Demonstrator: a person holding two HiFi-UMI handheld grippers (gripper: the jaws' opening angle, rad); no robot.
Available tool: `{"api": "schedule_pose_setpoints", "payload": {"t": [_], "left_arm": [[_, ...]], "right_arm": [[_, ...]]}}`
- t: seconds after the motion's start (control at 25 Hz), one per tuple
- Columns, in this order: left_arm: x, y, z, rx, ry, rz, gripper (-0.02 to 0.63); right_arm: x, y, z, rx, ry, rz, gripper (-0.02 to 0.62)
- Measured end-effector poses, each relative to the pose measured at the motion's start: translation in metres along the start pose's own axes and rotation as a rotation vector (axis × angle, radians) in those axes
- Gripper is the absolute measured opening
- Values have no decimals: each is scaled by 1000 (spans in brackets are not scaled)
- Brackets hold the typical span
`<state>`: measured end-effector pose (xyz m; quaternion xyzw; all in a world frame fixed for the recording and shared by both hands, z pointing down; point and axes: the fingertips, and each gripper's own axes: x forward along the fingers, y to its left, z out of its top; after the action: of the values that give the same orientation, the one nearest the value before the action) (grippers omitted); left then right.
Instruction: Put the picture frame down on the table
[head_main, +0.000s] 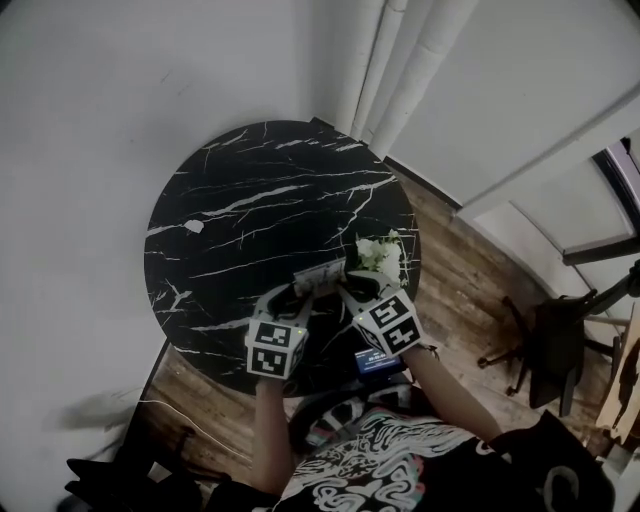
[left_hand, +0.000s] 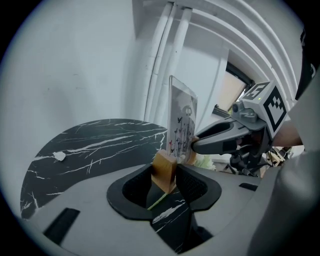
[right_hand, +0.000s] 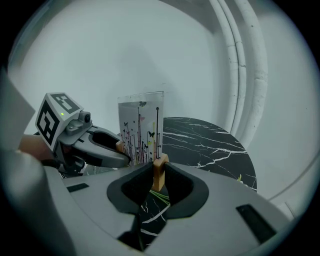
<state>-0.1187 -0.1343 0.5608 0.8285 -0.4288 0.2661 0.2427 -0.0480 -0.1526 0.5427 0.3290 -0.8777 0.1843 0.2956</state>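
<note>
Picture frame (head_main: 322, 277) is pinched at both ends over the 5 o'clock edge of the round black marble table (head_main: 230, 200). Whether its feet touch the top is hard to say. Both forearms come in from 6 o'clock in the head view, side by side, with the grippers tipped downward and angled in toward each other. The left gripper (head_main: 292, 296) has its jaws closed on the left wooden foot block (left_hand: 164, 170), and the right gripper (head_main: 350, 292) is clamped on the other block (right_hand: 159, 171) the same way.

The clear panel stands upright, taller side up by the looks of it, with its top edge running 9 to 3 between the grippers. The print is thin stems and little butterflies, and any lettering is too small to read.

White flowers (head_main: 380, 255) sit just at its 3 o'clock. White pipes (head_main: 400, 60) run up the wall past the table at 1 o'clock.
</note>
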Motion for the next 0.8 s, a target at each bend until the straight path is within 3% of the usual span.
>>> {"api": "schedule_pose_setpoints", "payload": {"t": [0.8], "left_arm": [[44,23,-24,-19,85,-42,160]], "right_arm": [[46,-19,-23,13,109,35,72]]}}
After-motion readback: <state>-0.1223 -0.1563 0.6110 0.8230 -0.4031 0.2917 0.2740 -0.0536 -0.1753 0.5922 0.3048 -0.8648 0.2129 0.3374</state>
